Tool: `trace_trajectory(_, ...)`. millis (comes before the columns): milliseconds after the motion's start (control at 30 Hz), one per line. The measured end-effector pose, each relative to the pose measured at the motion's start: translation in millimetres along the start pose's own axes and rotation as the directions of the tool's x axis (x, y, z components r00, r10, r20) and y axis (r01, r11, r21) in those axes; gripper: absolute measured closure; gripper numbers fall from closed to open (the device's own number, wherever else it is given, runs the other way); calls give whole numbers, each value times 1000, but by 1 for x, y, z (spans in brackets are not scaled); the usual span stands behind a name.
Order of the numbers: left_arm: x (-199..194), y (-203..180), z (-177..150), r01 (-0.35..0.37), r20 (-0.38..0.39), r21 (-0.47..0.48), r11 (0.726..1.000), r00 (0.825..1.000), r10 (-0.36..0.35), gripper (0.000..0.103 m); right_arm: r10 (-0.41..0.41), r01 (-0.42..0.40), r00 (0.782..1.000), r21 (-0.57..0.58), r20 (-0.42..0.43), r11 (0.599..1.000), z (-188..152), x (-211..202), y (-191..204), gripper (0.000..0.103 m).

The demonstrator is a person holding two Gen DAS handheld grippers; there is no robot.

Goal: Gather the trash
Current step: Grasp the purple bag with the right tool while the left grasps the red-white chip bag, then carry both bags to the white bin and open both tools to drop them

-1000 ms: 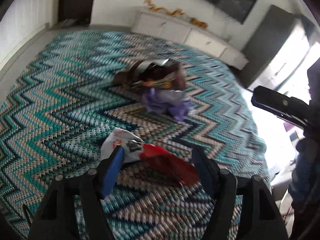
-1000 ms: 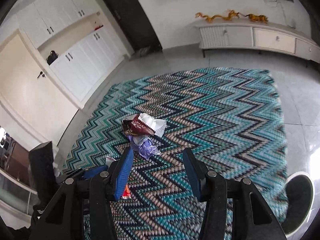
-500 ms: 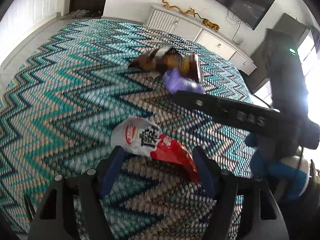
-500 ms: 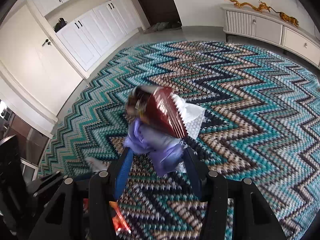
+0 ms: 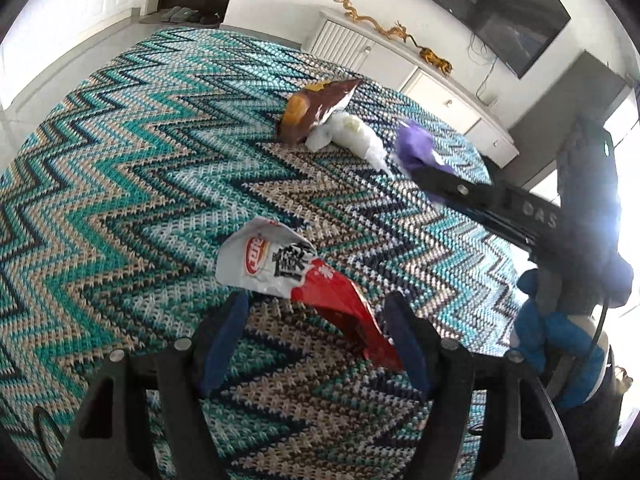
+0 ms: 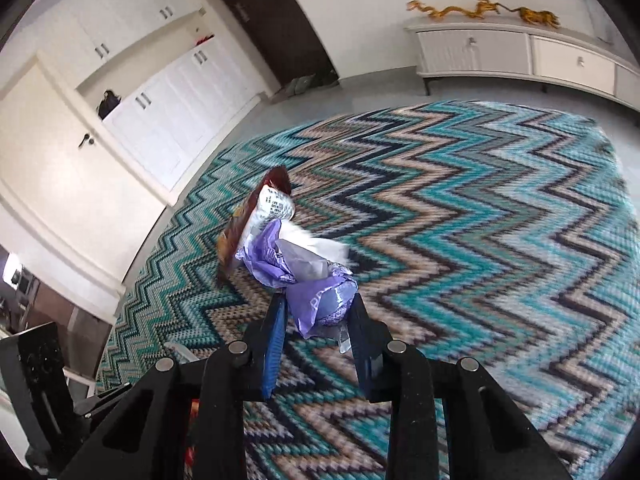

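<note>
Our right gripper (image 6: 316, 320) has just been closing on the purple wrapper (image 6: 320, 300) mid-rug (image 6: 480, 220); it's light and crinkly, so we pinch a bunched fold. Left gripper (image 5: 316, 336) hangs open.

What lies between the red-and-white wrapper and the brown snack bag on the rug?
Only bare rug, seen in the left wrist view, between red-and-white wrapper and brown bag.

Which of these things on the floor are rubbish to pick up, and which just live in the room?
Rubbish to collect:
- purple wrapper, between the right gripper fingers, whose jaws have just been closing
- red and white packet, at the open left gripper
- brown snack bag
- white crumpled bag

Just part of the room:
- zigzag rug
- white cabinet
- gold dragon ornament
</note>
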State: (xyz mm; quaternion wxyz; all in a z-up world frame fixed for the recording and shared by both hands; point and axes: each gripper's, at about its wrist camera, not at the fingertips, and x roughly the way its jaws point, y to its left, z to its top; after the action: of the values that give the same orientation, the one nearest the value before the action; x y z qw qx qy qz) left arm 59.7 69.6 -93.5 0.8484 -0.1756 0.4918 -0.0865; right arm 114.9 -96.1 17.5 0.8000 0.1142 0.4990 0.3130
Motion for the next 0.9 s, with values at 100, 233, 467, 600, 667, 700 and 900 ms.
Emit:
trace_trajectory(100, -11, 6, -6, 2, 6, -12, 1000, 1000, -2, 34, 2, -2, 1000, 20, 19, 1000, -5, -15, -7, 74)
trace_trajectory(233, -15, 1, -11, 35, -2, -21, 999, 999, -35, 34, 11, -13, 999, 39, 40, 999, -15, -32, -11, 74)
trace_trajectory(467, 3, -11, 6, -21, -30, -30, 999, 999, 20, 41, 11, -17, 996, 57, 93, 998, -28, -68, -12, 74)
trace_trajectory(600, 12, -7, 12, -28, -37, -57, 998, 999, 26, 68, 5, -13, 992, 62, 129, 998, -39, -91, -12, 74)
trace_trajectory(667, 9, -5, 10, -27, -28, -59, 998, 999, 26, 77, -4, -6, 989, 66, 150, 998, -46, -105, -12, 74)
trace_trajectory(700, 9, -5, 9, -22, -22, -61, 998, 1000, 21, 78, -7, -4, 987, 69, 158, 998, -49, -109, -13, 74)
trace_trajectory(900, -20, -12, 2, -16, 51, -12, 1000, 999, 17, 80, -27, 7, 977, 93, 212, 996, -72, -148, -19, 74)
